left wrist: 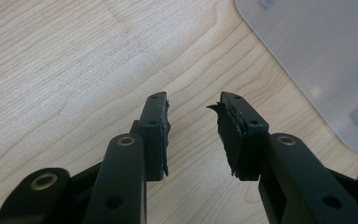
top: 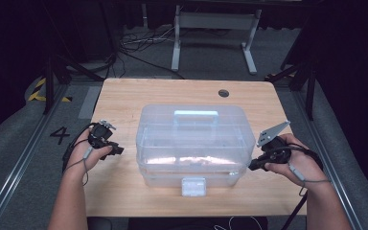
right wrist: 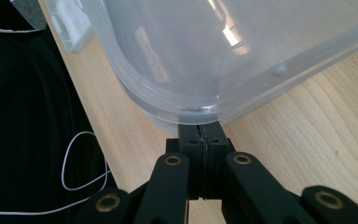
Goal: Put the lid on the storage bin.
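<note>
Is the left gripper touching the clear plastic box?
Apart. The left gripper view shows bare tabletop between the open left gripper and the clear plastic box.

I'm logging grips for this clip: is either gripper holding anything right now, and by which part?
Nothing is held. The left gripper stands open over bare table; the right gripper is shut with nothing between its jaws, tips at the clear box's corner rim.
</note>
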A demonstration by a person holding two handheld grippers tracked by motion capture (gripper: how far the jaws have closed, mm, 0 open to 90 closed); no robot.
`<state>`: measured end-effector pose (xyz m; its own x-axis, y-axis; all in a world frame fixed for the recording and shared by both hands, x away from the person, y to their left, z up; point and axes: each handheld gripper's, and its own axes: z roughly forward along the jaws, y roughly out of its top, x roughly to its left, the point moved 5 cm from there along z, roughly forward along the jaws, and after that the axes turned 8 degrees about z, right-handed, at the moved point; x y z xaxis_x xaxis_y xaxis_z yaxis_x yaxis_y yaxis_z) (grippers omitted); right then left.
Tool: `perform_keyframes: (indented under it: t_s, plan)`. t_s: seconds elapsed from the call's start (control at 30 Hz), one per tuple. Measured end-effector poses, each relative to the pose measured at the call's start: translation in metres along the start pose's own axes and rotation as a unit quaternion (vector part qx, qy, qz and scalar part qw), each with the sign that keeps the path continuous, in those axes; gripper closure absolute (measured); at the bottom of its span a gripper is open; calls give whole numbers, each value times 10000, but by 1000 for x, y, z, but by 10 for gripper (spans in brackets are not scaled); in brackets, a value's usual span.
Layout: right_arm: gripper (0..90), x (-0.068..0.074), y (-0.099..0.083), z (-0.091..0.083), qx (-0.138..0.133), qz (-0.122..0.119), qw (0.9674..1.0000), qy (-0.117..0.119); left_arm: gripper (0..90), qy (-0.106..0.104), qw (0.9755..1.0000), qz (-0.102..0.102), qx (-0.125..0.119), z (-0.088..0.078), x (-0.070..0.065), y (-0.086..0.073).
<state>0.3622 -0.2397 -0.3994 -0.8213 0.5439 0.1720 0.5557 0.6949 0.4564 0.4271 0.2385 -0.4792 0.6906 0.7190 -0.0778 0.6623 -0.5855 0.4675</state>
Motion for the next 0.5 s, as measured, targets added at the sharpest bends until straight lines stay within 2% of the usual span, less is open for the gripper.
perform_keyframes:
  t_s: [0.5]
  plan:
    - [899,0,-1,6,191,-43,9998,-3,624,-34,10000,-19,12,1,1,-1]
